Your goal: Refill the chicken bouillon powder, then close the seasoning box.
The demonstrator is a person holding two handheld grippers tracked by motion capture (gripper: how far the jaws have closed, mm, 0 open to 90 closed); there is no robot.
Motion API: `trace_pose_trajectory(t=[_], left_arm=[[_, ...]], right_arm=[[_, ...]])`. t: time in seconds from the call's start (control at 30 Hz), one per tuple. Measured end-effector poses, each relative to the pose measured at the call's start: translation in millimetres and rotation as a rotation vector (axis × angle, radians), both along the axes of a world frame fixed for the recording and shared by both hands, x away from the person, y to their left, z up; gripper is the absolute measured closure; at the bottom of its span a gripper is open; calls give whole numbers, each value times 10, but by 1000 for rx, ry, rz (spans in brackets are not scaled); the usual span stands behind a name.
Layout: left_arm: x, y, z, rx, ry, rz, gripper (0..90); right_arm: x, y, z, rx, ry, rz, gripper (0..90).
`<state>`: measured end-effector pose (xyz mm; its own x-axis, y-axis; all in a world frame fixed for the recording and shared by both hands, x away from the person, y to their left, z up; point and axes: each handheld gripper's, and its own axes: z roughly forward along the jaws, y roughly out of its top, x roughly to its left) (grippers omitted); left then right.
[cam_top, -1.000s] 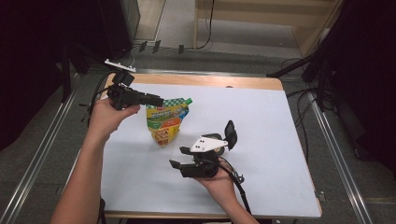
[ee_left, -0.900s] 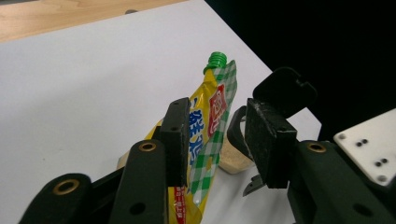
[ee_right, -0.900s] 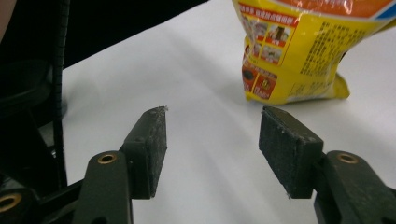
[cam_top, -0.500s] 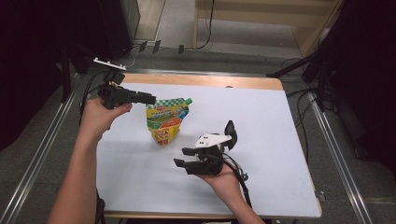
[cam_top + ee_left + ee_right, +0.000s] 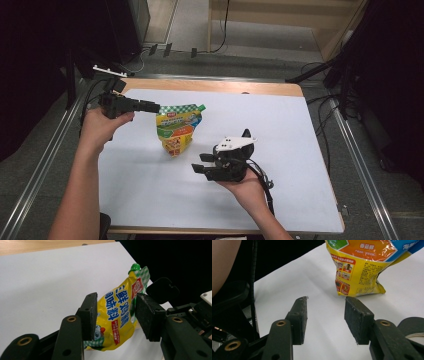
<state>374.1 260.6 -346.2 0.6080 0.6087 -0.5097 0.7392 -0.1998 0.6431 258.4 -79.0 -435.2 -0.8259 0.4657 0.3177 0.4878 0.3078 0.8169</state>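
The yellow pouch [image 5: 177, 131] is seen lying mid-table, gripped by nothing. The left gripper [image 5: 152, 106], jaws just parted and empty, is held at its ten o'clock; the right gripper [image 5: 200, 164], jaws just narrowed yet unclenched, at four. Any pickup is judged undone.

Seasoning pouch [image 5: 177, 131]: yellow, with a green-checked top band, a green screw cap at its upper right corner and an orange panel; lying flat on my white table, left of the high view's centre, bottom end toward me
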Motion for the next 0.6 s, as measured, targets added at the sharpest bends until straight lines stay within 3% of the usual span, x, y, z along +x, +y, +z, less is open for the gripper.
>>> trace_pose_trajectory(t=[0.13, 0.6], left_arm=[[12, 29, -32, -18, 11, 8, 524], [-50, 136, -83, 5, 17, 26, 526]], right_arm=[[11, -36, 32, -3, 0, -5, 549], [91, -216, 196, -14, -13, -24, 551]])
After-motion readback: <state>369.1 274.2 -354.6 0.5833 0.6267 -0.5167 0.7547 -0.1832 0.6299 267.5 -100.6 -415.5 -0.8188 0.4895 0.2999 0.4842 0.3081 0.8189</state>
